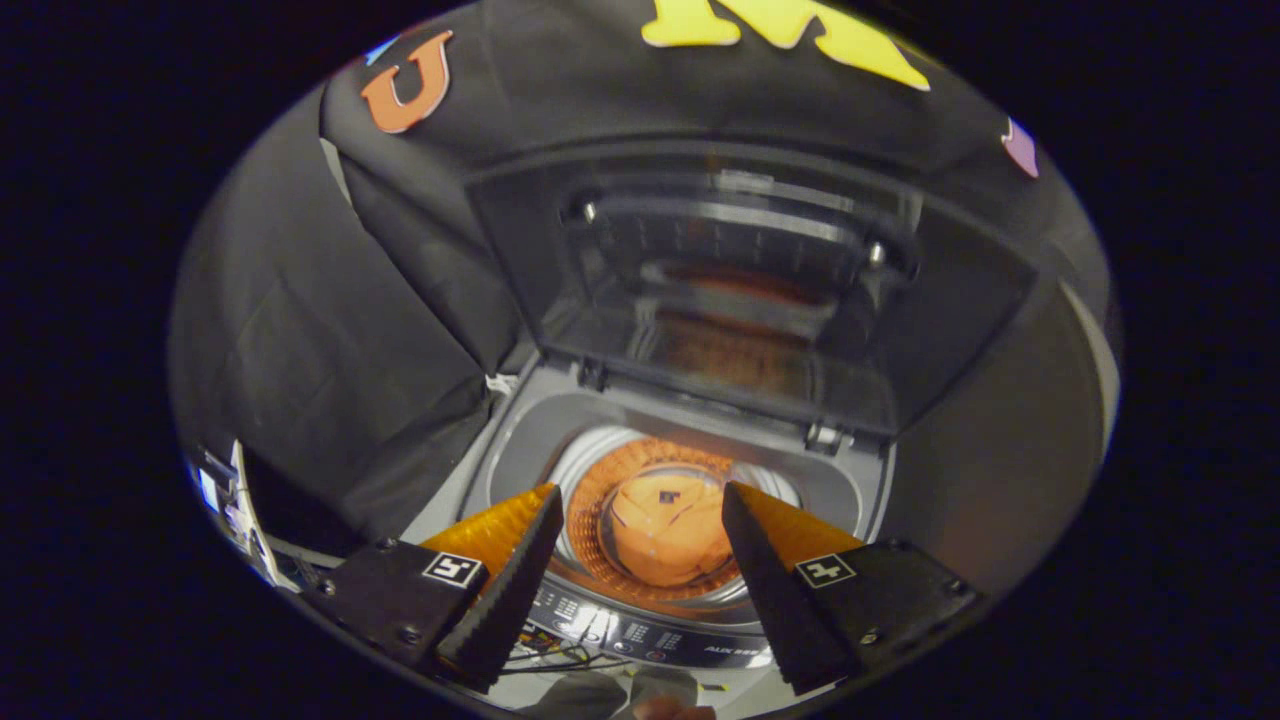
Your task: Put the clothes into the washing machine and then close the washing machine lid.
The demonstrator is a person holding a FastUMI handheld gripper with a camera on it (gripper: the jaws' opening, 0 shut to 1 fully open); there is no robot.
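Clothes in drum beyond open tool

The washing machine drum mouth lies open just ahead of the gripper, whose fingers stand apart with nothing between them. The raised lid walls off the machine's rear edge; orange clothes fill the drum bottom.

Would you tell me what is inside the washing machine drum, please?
An orange garment lies in the drum, beyond the open gripper. The drum's bottom beneath it is covered.
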